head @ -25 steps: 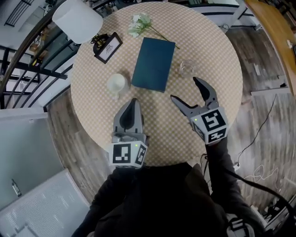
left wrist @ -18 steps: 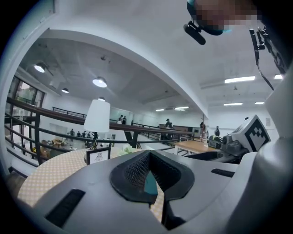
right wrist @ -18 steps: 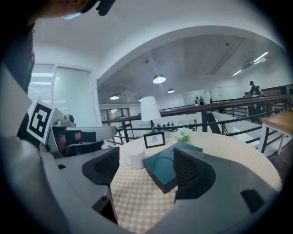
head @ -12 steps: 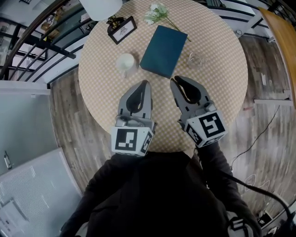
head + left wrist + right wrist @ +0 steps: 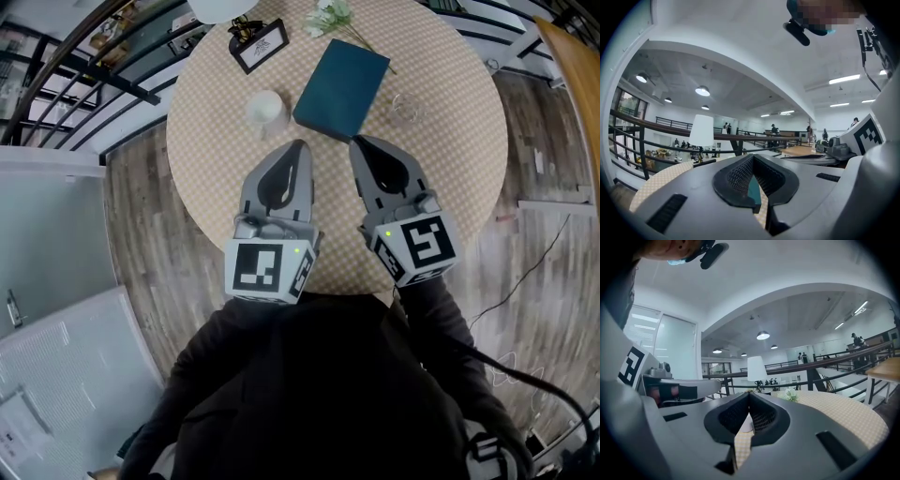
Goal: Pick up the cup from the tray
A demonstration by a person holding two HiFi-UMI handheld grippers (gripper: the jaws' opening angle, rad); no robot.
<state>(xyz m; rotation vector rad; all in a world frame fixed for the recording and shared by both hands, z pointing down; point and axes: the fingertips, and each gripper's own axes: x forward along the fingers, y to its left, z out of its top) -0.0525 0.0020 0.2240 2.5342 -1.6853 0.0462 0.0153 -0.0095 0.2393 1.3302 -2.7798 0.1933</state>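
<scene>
Seven items on one round table with a checked cloth, listed left to right. White lamp shade, at the far edge. Black picture frame, beside the lamp. White cup, upright on the cloth and just beside the near left corner of the teal book without touching it (nothing I would call a tray sits under it). Left gripper, jaws pressed together with nothing between them, tips near the cup and pointing just to its right. Flower sprig, at the far edge. Teal book, lying flat. Right gripper, jaws just closed and now together on nothing, tips close to the book's near edge. Clear glass, just right of the book. Handling note, as a judgement: the left gripper is the nearer tool for the cup. Its jaws should be spread wider than the cup before it advances. It should come in level, with one pad on each side of the wall below the rim. Close gently, then lift straight up, keeping clear of the book's corner.
</scene>
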